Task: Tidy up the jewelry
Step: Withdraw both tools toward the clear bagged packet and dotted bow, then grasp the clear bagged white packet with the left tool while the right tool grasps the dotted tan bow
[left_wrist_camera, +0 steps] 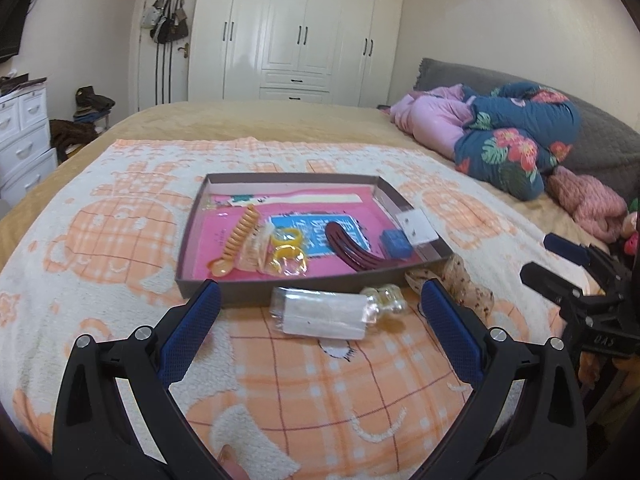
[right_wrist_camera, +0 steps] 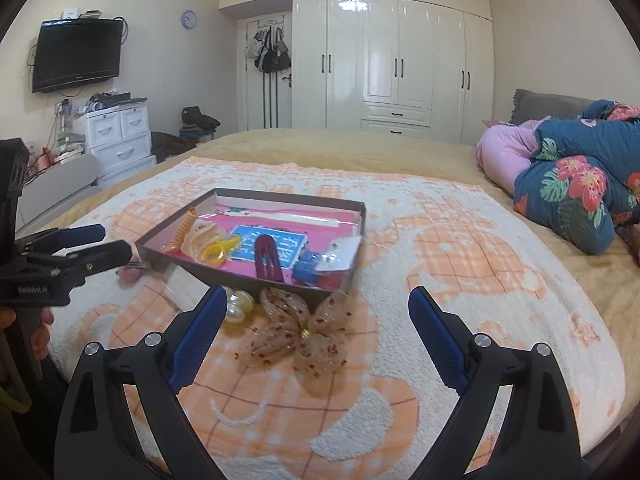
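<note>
Here, on a bed, a shallow box already holds a spiral hair tie, yellow rings, a dark red hair clip and a small blue box. Judging by this, sorting is well underway. Still outside, just beside the box, lie a wrapped packet, pearl beads and a sheer bow. Left claw and right claw both hover empty, jaws apart.

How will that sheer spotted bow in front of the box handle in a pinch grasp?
The bow looks like thin gauzy fabric, so probably floppy and very light; its loops would likely collapse between the pads. It lies flat on the fuzzy blanket, so it may snag rather than slide. The small gold centre looks firmest.
</note>
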